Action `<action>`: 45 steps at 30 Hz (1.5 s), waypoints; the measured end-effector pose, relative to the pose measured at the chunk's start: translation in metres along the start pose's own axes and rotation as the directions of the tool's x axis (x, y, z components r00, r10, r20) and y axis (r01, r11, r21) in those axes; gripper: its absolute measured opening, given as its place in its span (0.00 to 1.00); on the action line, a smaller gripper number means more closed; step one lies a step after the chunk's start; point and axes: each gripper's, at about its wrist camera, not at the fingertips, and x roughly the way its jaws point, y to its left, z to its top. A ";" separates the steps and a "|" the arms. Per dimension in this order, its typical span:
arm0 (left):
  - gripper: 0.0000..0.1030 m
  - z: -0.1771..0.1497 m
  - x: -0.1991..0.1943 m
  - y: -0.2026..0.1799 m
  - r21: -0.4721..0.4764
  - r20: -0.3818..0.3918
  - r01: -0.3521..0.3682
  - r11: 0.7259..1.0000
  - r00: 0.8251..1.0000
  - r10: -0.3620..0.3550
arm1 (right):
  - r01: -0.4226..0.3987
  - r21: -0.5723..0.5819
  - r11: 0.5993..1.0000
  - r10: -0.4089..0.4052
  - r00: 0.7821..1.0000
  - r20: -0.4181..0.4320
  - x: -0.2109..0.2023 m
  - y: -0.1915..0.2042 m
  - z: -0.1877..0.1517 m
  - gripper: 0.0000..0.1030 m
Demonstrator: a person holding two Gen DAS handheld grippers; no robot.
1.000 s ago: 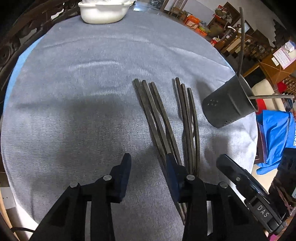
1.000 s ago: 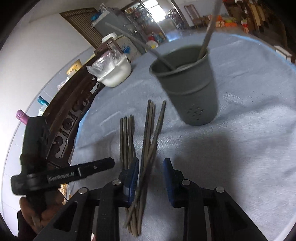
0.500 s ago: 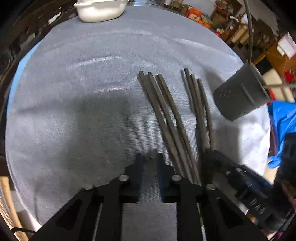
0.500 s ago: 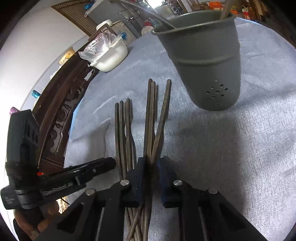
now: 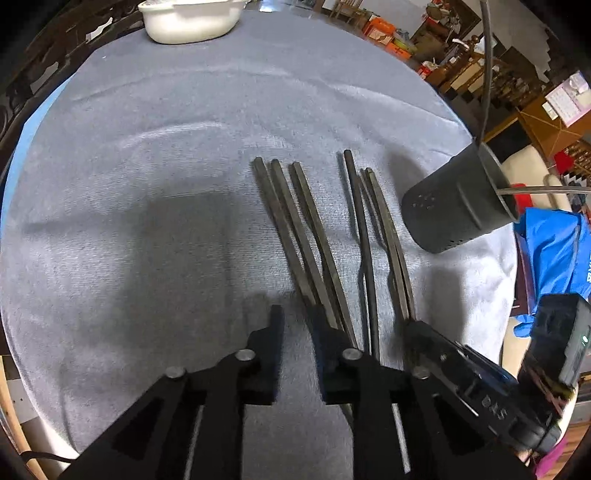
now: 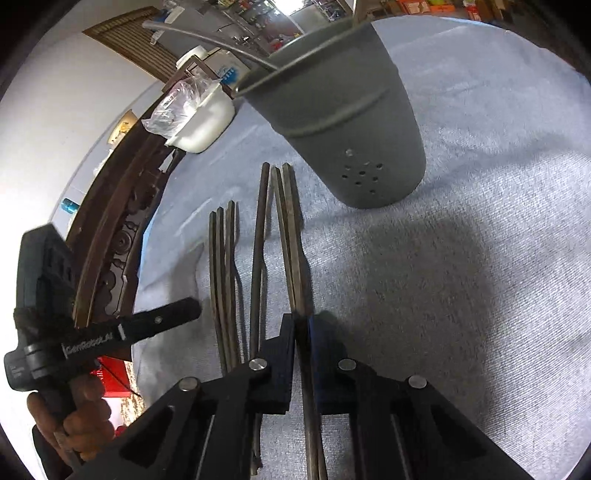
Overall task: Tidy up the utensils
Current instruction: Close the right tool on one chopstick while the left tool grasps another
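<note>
Several dark chopsticks lie on the grey cloth in two bunches: a left bunch (image 5: 299,229) (image 6: 221,266) and a right bunch (image 5: 384,229). A grey holder cup (image 5: 454,206) (image 6: 354,122) stands beyond them with two utensils in it. My right gripper (image 6: 303,325) is shut on two chopsticks (image 6: 291,236) of the right bunch, near their near ends; a third, rounder stick (image 6: 258,251) lies loose beside them. My left gripper (image 5: 295,325) has its jaws a little apart with nothing between them, on the cloth just left of the left bunch.
A white dish (image 5: 192,18) (image 6: 199,122) stands at the far edge of the round table. A carved dark wooden chair back (image 6: 110,229) lines the table's left side. Blue fabric (image 5: 554,243) lies off the table's right edge.
My right gripper closed on two chopsticks and moved nearer the cup. My left gripper narrowed from wide open to a small gap and moved forward beside the left bunch.
</note>
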 end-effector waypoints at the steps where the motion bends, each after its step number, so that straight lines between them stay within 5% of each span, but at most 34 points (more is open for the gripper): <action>1: 0.20 0.002 0.004 -0.001 -0.005 -0.005 -0.011 1.000 1.000 0.011 | -0.007 0.003 1.000 0.007 1.000 0.000 -0.001 -0.002 -0.001 0.08; 7: 0.27 0.001 0.007 -0.004 -0.012 0.030 -0.021 1.000 0.999 0.022 | -0.049 0.034 0.998 0.048 0.999 0.004 -0.004 -0.011 -0.003 0.09; 18: 0.17 0.000 0.016 -0.012 0.151 0.008 -0.080 0.985 0.997 0.079 | -0.139 0.180 0.974 0.141 0.990 -0.001 -0.009 -0.035 -0.006 0.12; 24: 0.17 0.001 0.012 -0.015 0.229 -0.031 -0.027 0.973 0.999 0.035 | -0.079 0.162 0.984 0.081 0.997 -0.004 -0.013 -0.028 -0.005 0.09; 35: 0.19 -0.002 0.002 0.003 0.409 -0.117 0.069 0.910 0.993 -0.023 | 0.023 0.241 0.970 -0.007 0.998 -0.067 -0.021 -0.020 -0.024 0.09; 41: 0.23 0.011 0.000 0.019 0.402 -0.137 0.090 0.911 0.990 -0.038 | 0.097 0.148 0.984 -0.090 0.995 -0.048 -0.025 -0.012 -0.014 0.14; 45: 0.25 0.024 -0.003 0.035 0.333 -0.118 0.078 0.940 0.992 -0.041 | 0.108 0.100 0.989 -0.107 0.994 -0.013 -0.022 -0.013 0.000 0.17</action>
